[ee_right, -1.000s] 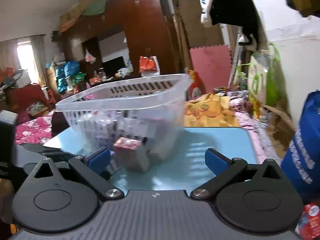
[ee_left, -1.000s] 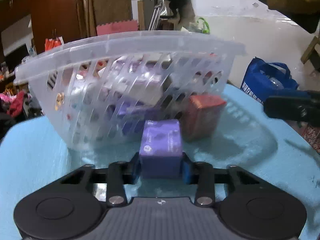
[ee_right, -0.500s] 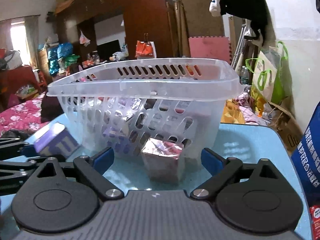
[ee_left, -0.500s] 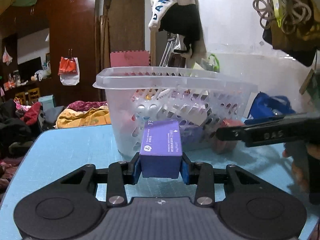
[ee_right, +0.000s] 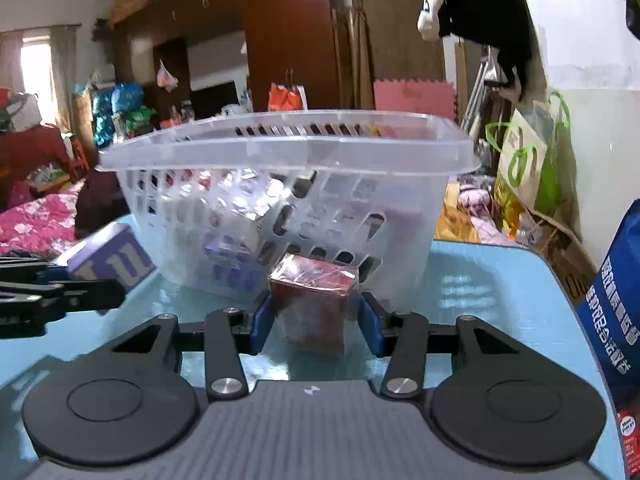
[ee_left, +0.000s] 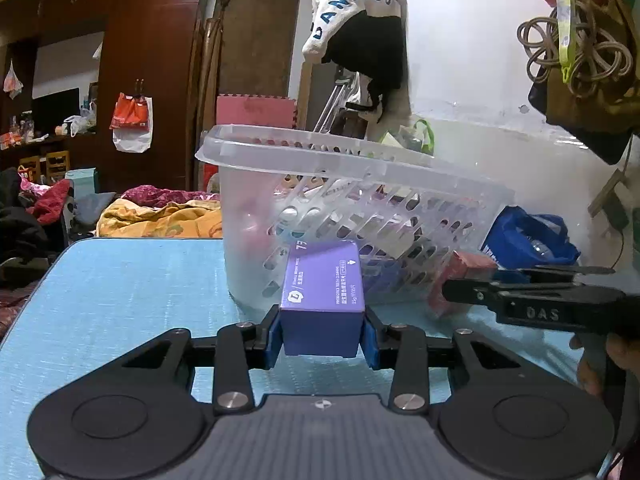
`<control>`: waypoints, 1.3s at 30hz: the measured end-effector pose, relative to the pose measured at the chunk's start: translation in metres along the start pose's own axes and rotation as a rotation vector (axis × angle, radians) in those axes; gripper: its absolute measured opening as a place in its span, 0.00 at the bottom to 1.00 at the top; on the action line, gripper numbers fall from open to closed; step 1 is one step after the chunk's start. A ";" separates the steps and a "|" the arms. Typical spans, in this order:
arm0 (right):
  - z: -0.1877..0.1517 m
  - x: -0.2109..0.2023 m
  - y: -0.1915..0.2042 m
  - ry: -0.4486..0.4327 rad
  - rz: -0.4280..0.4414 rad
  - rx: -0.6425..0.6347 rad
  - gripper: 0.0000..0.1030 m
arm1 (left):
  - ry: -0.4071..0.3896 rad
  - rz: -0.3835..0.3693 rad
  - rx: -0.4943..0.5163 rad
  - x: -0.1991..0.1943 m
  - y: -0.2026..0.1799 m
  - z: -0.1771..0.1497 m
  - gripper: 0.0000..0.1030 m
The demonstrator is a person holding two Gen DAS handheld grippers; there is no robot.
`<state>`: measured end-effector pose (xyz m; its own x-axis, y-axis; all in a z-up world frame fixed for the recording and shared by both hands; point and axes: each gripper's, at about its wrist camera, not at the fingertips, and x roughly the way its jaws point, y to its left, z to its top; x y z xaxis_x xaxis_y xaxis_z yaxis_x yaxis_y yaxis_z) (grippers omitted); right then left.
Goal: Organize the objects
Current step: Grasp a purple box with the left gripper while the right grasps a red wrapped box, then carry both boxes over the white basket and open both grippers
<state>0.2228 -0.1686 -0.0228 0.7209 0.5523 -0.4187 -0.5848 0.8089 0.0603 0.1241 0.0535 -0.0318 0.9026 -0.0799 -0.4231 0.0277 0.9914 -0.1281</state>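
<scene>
A purple box (ee_left: 322, 280) sits clamped between the blue pads of my left gripper (ee_left: 321, 336), just above the blue table (ee_left: 120, 280) and in front of the clear slotted basket (ee_left: 320, 156). In the right wrist view that purple box (ee_right: 108, 258) and the left gripper (ee_right: 100, 292) show at the left edge. A red wrapped box (ee_right: 312, 300) stands on the table against the basket (ee_right: 280, 148). My right gripper (ee_right: 314, 320) straddles it, its jaws closing; a thin gap still shows at the right pad. From the left wrist view the right gripper (ee_left: 460, 292) reaches the red box (ee_left: 460, 268).
The basket holds several boxes and packets. A blue printed bag (ee_right: 612, 300) stands at the table's right edge. A bed with heaped bedding (ee_left: 160, 216) lies behind the table, and a jacket (ee_left: 360, 40) hangs above the basket.
My left gripper pulled back from the basket with the purple box. My right gripper moved in around the red box and its jaws narrowed from wide open to nearly touching it.
</scene>
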 end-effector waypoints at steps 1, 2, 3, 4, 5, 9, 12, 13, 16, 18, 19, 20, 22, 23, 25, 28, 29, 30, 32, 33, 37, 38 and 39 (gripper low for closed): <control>0.000 -0.002 0.002 -0.005 -0.001 -0.007 0.48 | -0.001 -0.009 -0.007 0.000 0.001 0.000 0.42; -0.002 -0.005 0.004 -0.012 0.002 -0.015 0.48 | -0.001 -0.019 -0.016 0.001 0.003 0.000 0.42; -0.001 -0.007 0.007 -0.015 0.003 -0.022 0.48 | -0.001 -0.029 -0.027 0.000 0.005 0.000 0.42; -0.001 -0.008 0.009 -0.018 0.005 -0.027 0.48 | -0.003 -0.036 -0.039 0.000 0.007 0.000 0.42; -0.001 -0.010 0.010 -0.021 0.008 -0.032 0.48 | -0.007 -0.038 -0.050 0.000 0.009 -0.001 0.42; -0.002 -0.013 0.019 -0.030 0.013 -0.056 0.48 | -0.011 -0.047 -0.065 0.000 0.012 -0.001 0.42; -0.004 -0.017 0.025 -0.041 0.020 -0.069 0.48 | -0.043 -0.051 -0.056 -0.005 0.011 -0.001 0.42; -0.004 -0.018 0.025 -0.042 0.020 -0.072 0.48 | -0.063 -0.048 -0.048 -0.008 0.010 -0.002 0.41; -0.005 -0.020 0.027 -0.050 0.022 -0.077 0.48 | -0.102 -0.060 -0.024 -0.014 0.005 -0.003 0.41; -0.006 -0.026 0.025 -0.068 0.038 -0.067 0.48 | -0.147 -0.070 -0.016 -0.022 0.004 -0.004 0.41; -0.007 -0.032 0.024 -0.085 0.057 -0.061 0.48 | -0.178 -0.081 -0.013 -0.029 0.003 -0.005 0.41; -0.008 -0.042 0.023 -0.107 0.084 -0.055 0.48 | -0.201 -0.100 -0.010 -0.036 0.001 -0.006 0.41; -0.003 -0.065 0.022 -0.163 0.143 -0.045 0.48 | -0.256 -0.129 -0.002 -0.053 -0.004 0.000 0.41; 0.004 -0.079 0.022 -0.210 0.166 -0.055 0.48 | -0.295 -0.135 0.002 -0.062 -0.006 0.006 0.41; 0.025 -0.094 0.023 -0.282 0.166 -0.087 0.48 | -0.351 -0.123 0.005 -0.075 -0.013 0.030 0.41; 0.072 -0.092 0.018 -0.341 0.178 -0.114 0.48 | -0.348 -0.120 0.014 -0.067 -0.022 0.080 0.41; 0.088 -0.085 0.016 -0.343 0.176 -0.123 0.48 | -0.329 -0.105 0.013 -0.059 -0.025 0.096 0.41; 0.103 -0.076 0.014 -0.339 0.170 -0.118 0.49 | -0.302 -0.098 0.003 -0.049 -0.028 0.109 0.41; 0.124 -0.056 0.014 -0.323 0.149 -0.142 0.49 | -0.243 -0.097 -0.011 -0.024 -0.029 0.132 0.42; 0.131 -0.044 0.014 -0.301 0.127 -0.153 0.50 | -0.213 -0.087 -0.014 -0.010 -0.029 0.137 0.42; 0.140 -0.001 0.010 -0.212 0.093 -0.175 0.90 | -0.152 0.060 -0.031 0.034 -0.024 0.139 0.78; 0.139 0.008 0.009 -0.188 0.074 -0.184 0.90 | -0.130 0.097 -0.033 0.042 -0.022 0.138 0.78; 0.137 0.014 0.006 -0.165 0.064 -0.187 0.90 | -0.101 0.098 -0.034 0.049 -0.021 0.136 0.78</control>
<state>0.2801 -0.1284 0.0964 0.7218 0.6392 -0.2652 -0.6790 0.7282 -0.0929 0.2265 0.0433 0.0723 0.9389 0.0300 -0.3429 -0.0761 0.9896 -0.1218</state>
